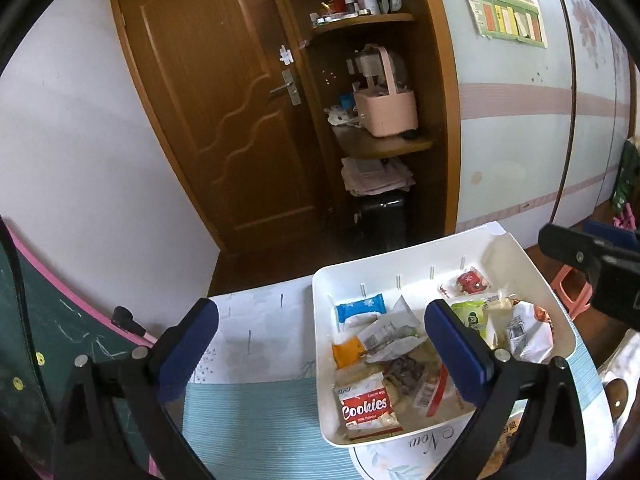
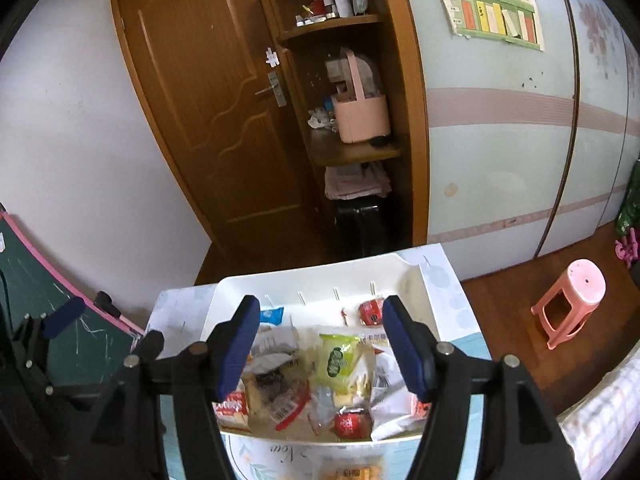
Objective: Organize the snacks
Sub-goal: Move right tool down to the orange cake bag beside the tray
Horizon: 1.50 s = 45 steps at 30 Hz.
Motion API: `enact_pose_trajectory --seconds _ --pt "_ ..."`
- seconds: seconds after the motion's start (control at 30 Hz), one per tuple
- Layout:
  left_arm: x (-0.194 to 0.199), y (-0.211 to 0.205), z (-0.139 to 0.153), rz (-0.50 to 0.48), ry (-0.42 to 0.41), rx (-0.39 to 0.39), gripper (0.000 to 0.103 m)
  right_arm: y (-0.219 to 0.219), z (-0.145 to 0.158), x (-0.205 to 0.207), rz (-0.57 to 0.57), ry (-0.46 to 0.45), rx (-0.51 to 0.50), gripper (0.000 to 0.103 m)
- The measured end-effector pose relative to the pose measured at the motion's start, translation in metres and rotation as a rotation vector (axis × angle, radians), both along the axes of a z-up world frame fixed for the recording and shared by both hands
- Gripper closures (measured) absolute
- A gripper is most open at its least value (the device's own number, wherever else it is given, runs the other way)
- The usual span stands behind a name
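A white tray [image 1: 404, 268] on the table holds several snack packets, among them a red Cookies pack [image 1: 366, 406], a blue pack [image 1: 360, 307], an orange pack [image 1: 347, 353], a green pack [image 1: 474, 318] and a red round candy [image 1: 469, 281]. My left gripper [image 1: 322, 346] is open and empty, above the tray's left edge. My right gripper [image 2: 320, 350] is open and empty, above the tray [image 2: 320, 276], with the green pack [image 2: 338, 358] and a red candy [image 2: 352, 422] between its fingers in view. The right gripper's body shows at the left view's right edge [image 1: 592, 264].
The table has a teal mat [image 1: 248, 420] and a floral cloth [image 1: 256, 332]. A chalkboard with a pink frame [image 1: 60, 340] leans at the left. A pink stool [image 2: 572, 300] stands on the floor at the right. A wooden door [image 1: 216, 100] and shelves are behind.
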State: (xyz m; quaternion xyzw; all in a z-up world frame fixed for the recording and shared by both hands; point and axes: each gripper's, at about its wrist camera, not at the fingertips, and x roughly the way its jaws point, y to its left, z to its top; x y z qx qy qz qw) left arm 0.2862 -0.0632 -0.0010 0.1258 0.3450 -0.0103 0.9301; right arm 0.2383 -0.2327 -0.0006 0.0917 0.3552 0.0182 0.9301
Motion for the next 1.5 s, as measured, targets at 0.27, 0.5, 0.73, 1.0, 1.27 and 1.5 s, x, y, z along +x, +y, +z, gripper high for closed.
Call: enact_pose_trajectory --seconds 0.27,0.5,0.73,1.0,1.27,1.5 --pt "-0.016 0.017 0.009 0.041 0.001 -0.034 0.000 0.013 0.005 -0.017 0.023 -0.007 -0.042 0.039" --pt "-0.044 0.027 0.028 0.040 -0.019 -0.056 0.000 0.022 0.019 -0.044 0.036 -0.032 -0.065 0.039" --pt "-0.083 0.031 0.050 0.011 -0.061 -0.080 0.000 0.028 0.036 -0.079 0.042 -0.068 -0.081 0.029" --pt "-0.125 0.031 0.056 -0.020 -0.070 -0.103 0.000 0.033 0.045 -0.125 0.057 -0.118 -0.114 0.018" --pt "-0.165 0.036 0.033 -0.035 -0.059 -0.146 0.000 0.028 0.025 -0.161 0.066 -0.129 -0.141 0.007" --pt "-0.174 0.041 -0.011 -0.020 0.001 -0.164 0.000 0.020 -0.025 -0.167 0.065 -0.058 -0.161 0.002"
